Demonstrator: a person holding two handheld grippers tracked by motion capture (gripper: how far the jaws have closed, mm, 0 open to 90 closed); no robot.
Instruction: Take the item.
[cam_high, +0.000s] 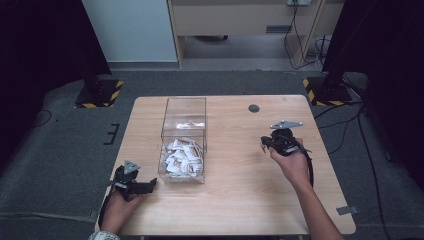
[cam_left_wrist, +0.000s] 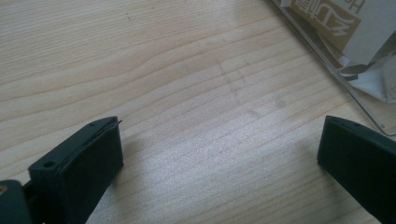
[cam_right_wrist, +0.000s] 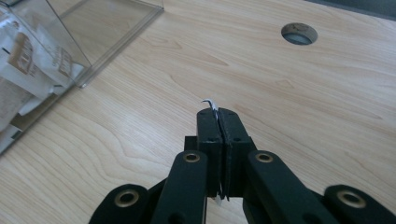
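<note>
R gripper (cam_right_wrist: 217, 113), right of the clear plastic box (cam_high: 183, 131) w/ white-brown paper sachets (cam_high: 181, 157), pinches a thin white sliver (cam_right_wrist: 211, 103), prob. light, floppy, tearable, so grip at edge; L gripper (cam_left_wrist: 219, 154) spread wide, near-left of box.

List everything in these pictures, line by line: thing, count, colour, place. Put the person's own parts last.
table: one, light wood, centre of the high view.
clear box: one, transparent, left of the table's middle.
packets: a heap, count unclear, white and tan, in the box's near half.
round hole: one, grey, far side of the table.
stand bases: two, black with yellow stripes, on the floor beyond the far corners.
white sliver: one, thin, pinched at the right tongs' tips.
left tongs: one, black, open above the near left of the table.
right tongs: one, black, shut on the sliver, right of the box.
hands: two, one per tongs.
</note>
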